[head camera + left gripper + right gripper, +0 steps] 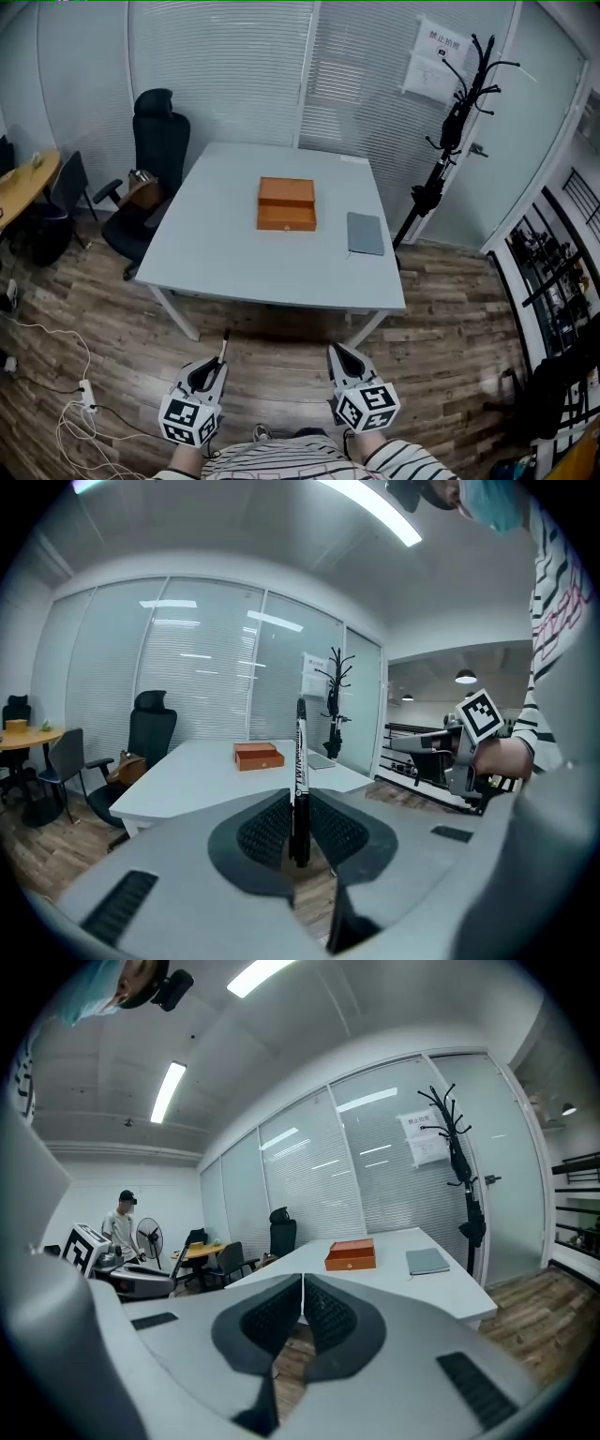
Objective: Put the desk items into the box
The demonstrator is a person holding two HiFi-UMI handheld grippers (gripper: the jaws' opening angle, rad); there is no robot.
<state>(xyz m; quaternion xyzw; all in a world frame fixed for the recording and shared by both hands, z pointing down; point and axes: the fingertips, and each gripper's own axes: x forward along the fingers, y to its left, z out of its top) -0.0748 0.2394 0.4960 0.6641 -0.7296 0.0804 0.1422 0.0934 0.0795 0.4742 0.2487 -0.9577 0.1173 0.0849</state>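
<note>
An orange box [287, 203] lies closed in the middle of the white table [225, 253], with a grey notebook [365, 232] to its right. Both also show far ahead in the gripper views: the box [258, 756] [351, 1255] and the notebook [427, 1261]. My left gripper [221, 364] is shut on a black marker pen [300, 780] that stands upright between its jaws; the pen's tip [225, 338] pokes out toward the table. My right gripper [339, 354] is shut with nothing in it. Both are held low, short of the table's near edge.
A black office chair [150, 178] stands at the table's left side. A black coat stand [450, 131] rises at the right by the glass wall. Cables and a power strip [86, 398] lie on the wood floor at lower left. A person stands far back [122, 1227].
</note>
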